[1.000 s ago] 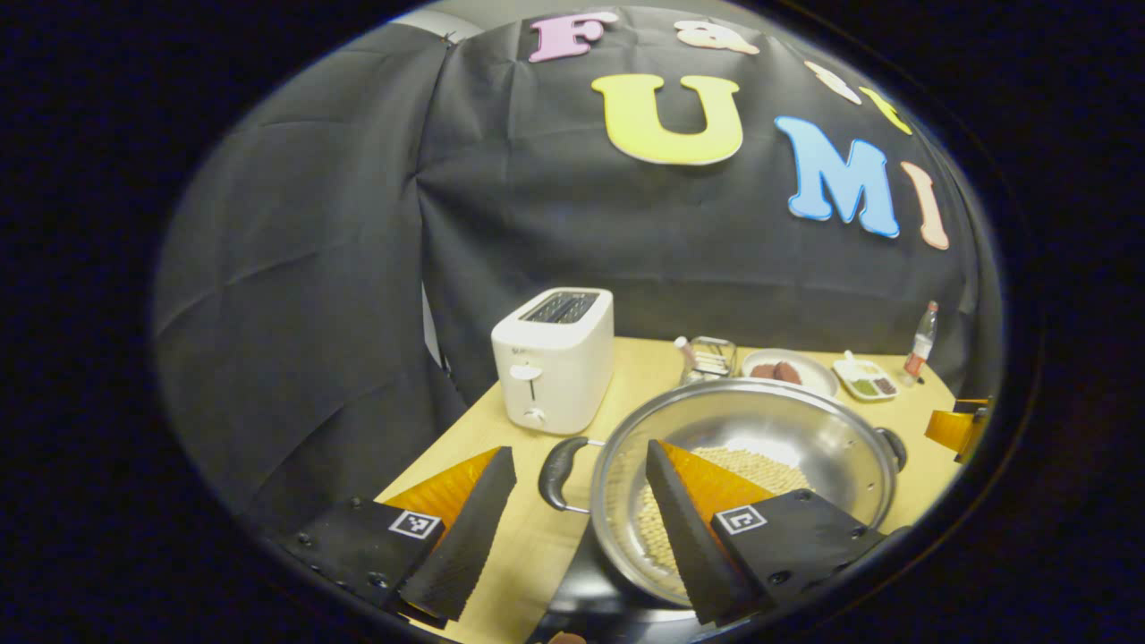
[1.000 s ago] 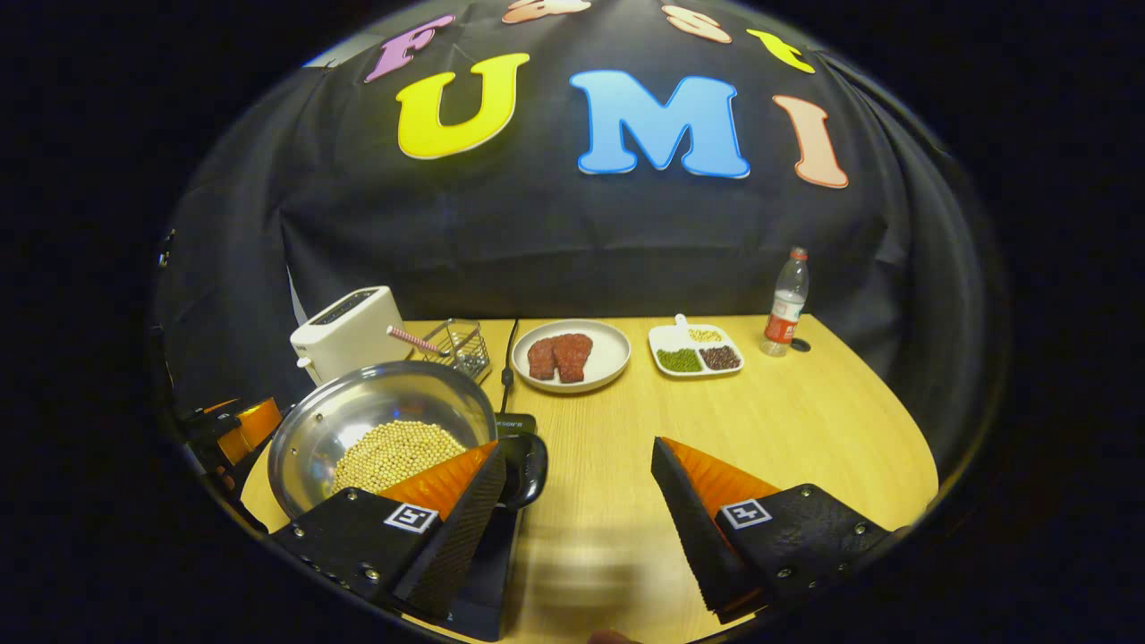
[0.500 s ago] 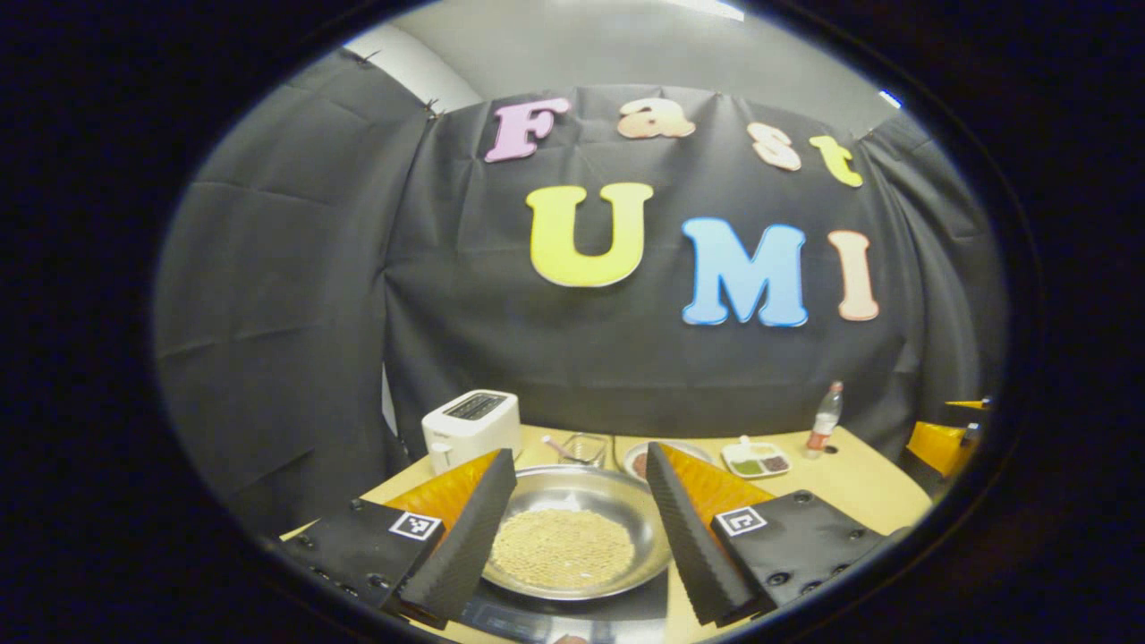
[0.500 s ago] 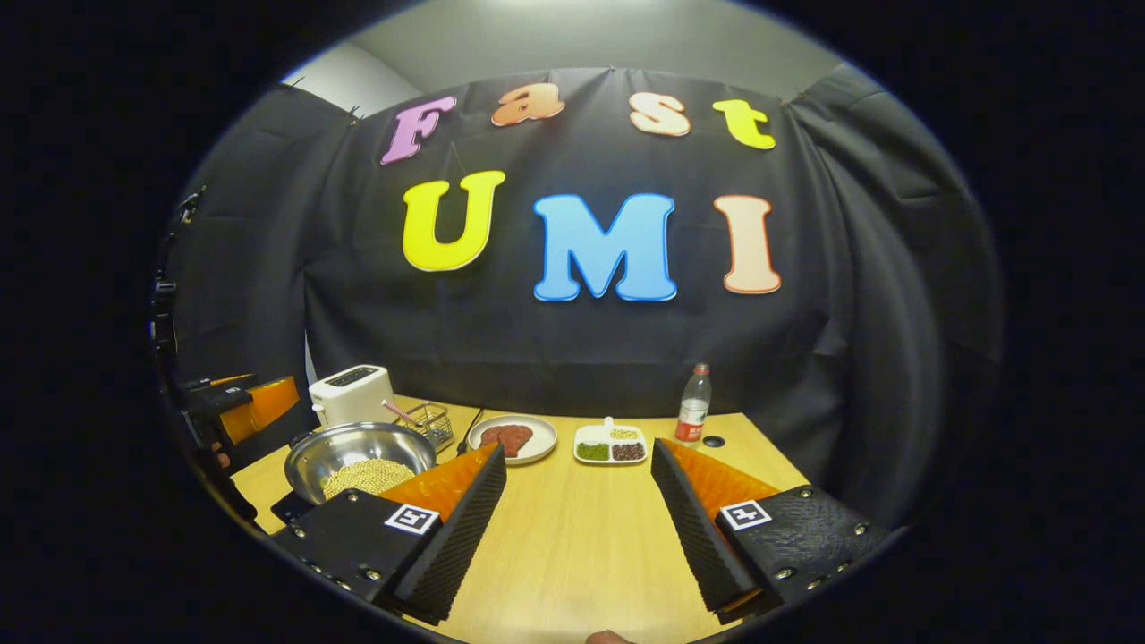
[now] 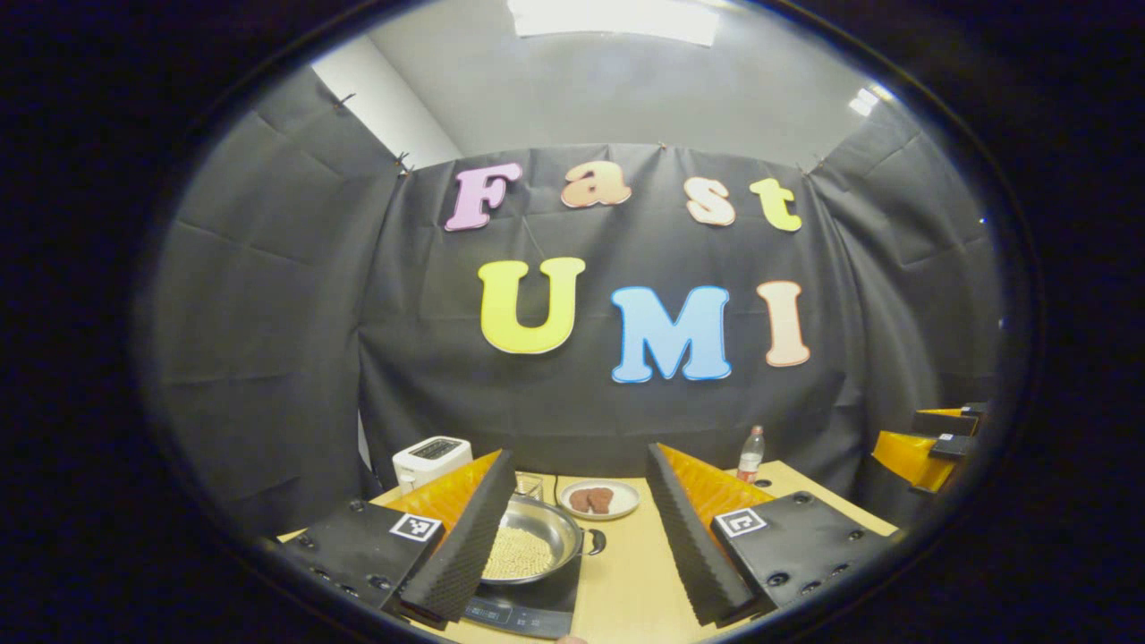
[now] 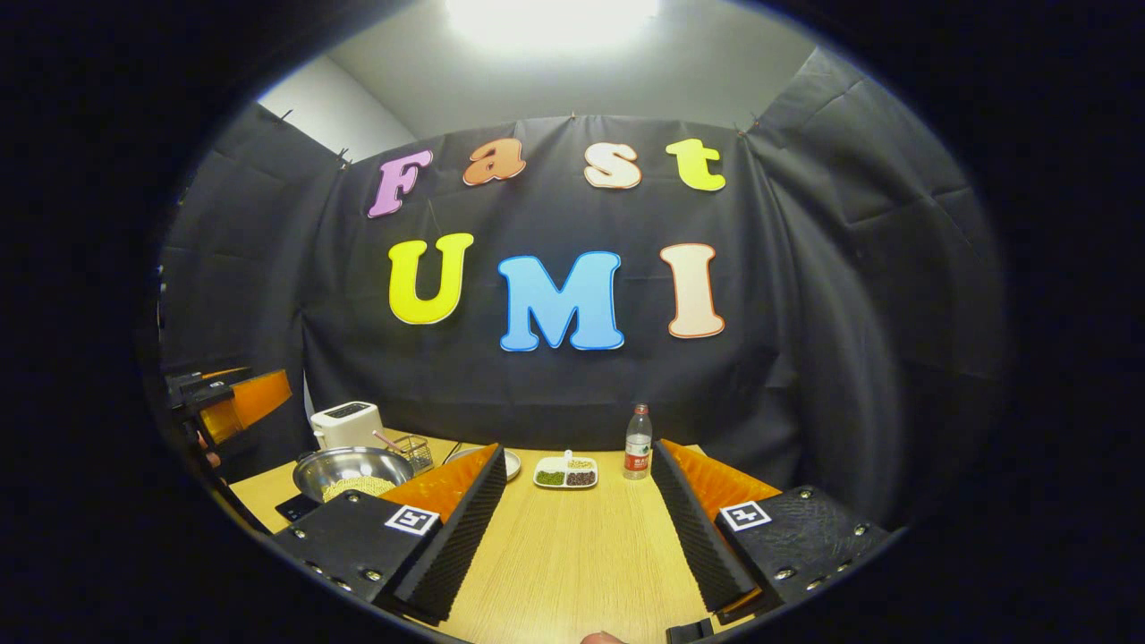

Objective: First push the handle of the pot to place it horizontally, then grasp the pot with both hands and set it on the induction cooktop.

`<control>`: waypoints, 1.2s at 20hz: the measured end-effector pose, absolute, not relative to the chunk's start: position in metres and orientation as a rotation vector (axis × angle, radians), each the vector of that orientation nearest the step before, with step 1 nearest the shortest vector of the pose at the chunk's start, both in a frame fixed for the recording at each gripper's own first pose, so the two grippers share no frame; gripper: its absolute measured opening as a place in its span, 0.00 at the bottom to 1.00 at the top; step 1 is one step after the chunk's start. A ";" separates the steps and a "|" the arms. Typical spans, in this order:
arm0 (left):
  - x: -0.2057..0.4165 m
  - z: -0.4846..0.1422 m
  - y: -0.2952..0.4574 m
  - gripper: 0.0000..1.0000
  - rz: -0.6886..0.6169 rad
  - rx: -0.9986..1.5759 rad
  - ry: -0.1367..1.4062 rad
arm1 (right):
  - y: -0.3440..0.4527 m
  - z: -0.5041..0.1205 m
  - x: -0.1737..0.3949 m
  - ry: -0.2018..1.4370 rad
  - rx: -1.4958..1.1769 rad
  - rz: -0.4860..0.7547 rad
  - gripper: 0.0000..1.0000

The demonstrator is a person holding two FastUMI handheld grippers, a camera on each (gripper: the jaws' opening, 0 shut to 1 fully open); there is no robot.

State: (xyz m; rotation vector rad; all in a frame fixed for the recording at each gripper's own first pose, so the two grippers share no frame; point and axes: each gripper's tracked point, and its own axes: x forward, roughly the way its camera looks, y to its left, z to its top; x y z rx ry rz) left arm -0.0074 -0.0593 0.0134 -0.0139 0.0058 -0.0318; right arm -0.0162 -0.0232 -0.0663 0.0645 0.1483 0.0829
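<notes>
The steel pot, holding pale beans, sits on the black induction cooktop at the table's near left. One dark handle points right. My left gripper hovers open, back from the pot and above it, its left finger covering the pot's left side. In the right gripper view the pot and cooktop lie far left. My right gripper is open over bare table, with nothing between its fingers. Each gripper also appears in the other's view: the right gripper and the left gripper.
A white toaster and a wire basket stand behind the pot. A plate of meat, a divided dish and a bottle line the back of the wooden table.
Both grippers have drawn back and risen away from the pot, so both views now look higher up the wall. The pot stays on the cooktop.
</notes>
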 end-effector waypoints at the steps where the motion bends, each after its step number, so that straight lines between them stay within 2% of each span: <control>1: -0.012 0.016 -0.061 0.91 -0.039 -0.008 0.001 | -0.025 -0.064 -0.019 0.141 0.068 0.076 0.98; 2: -0.014 0.016 -0.062 0.99 -0.045 -0.005 -0.003 | -0.024 -0.061 -0.021 0.137 0.072 0.070 0.98; 15: -0.030 0.037 -0.029 1.00 -0.007 -0.014 -0.058 | 0.013 -0.025 -0.027 0.058 0.050 0.116 0.98; 16: -0.030 0.035 -0.027 0.95 -0.007 -0.009 -0.056 | 0.015 -0.024 -0.024 0.054 0.053 0.118 0.98; 17: -0.031 0.035 -0.024 0.99 -0.001 -0.002 -0.055 | 0.018 -0.022 -0.023 0.052 0.053 0.119 0.98; 19: -0.030 0.040 -0.020 0.99 0.004 0.002 -0.061 | 0.021 -0.021 -0.023 0.055 0.053 0.124 0.98; 20: -0.029 0.040 -0.018 0.92 0.007 -0.001 -0.062 | 0.024 -0.019 -0.024 0.053 0.056 0.127 0.98; 24: -0.023 0.047 -0.017 0.98 0.013 0.007 -0.079 | 0.027 -0.013 -0.019 0.040 0.053 0.130 0.98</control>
